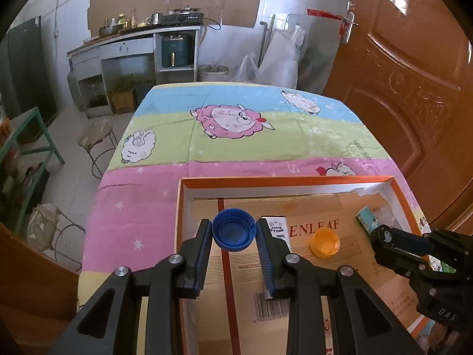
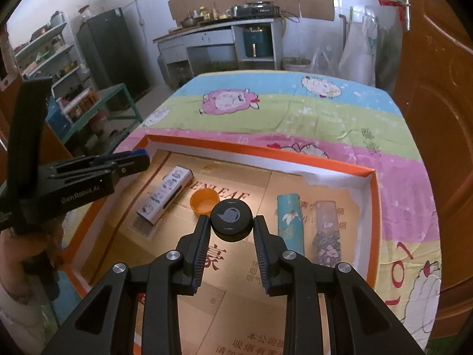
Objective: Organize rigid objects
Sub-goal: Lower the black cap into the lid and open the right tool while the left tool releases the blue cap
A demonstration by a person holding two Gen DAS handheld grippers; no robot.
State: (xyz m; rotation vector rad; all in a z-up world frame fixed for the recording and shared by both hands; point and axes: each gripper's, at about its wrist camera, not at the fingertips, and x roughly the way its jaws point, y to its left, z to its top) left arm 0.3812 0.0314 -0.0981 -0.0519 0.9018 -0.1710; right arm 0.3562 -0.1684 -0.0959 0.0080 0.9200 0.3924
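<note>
Right now both grippers hang over the orange-rimmed tray (image 2: 260, 151), each with a cap pinched between its fingertips. Nearest in the left wrist view, the left gripper (image 1: 233, 230) squeezes a blue cap (image 1: 233, 230) by its rim, open side facing up toward the camera, deep blue and ribbed around the outside. In the right wrist view, the right gripper (image 2: 231, 222) clamps a black cap (image 2: 231, 219), flat top up, with a pale swirl mark printed on it.

To land these well, I'd say bring each one down level until it sits on the cardboard liner (image 2: 236, 266), and only then let the jaws spread; dropped from a height, round caps like these would likely roll or flip. Best aim for bare liner close to the orange cap (image 2: 204, 202), which lies open side up just beyond the black cap, so the caps end up grouped. Keep the two grippers apart on the way down, since the left one already reaches in from the tray's left edge.

Farther in, a white patterned box (image 2: 165, 196) lies slanted to the left of the orange cap. On the right, a teal tube (image 2: 291, 222) and a clear floral case (image 2: 326, 233) rest side by side, close to the tray's right wall. Beyond the tray stretches the sheep-print cloth (image 2: 280, 109).
</note>
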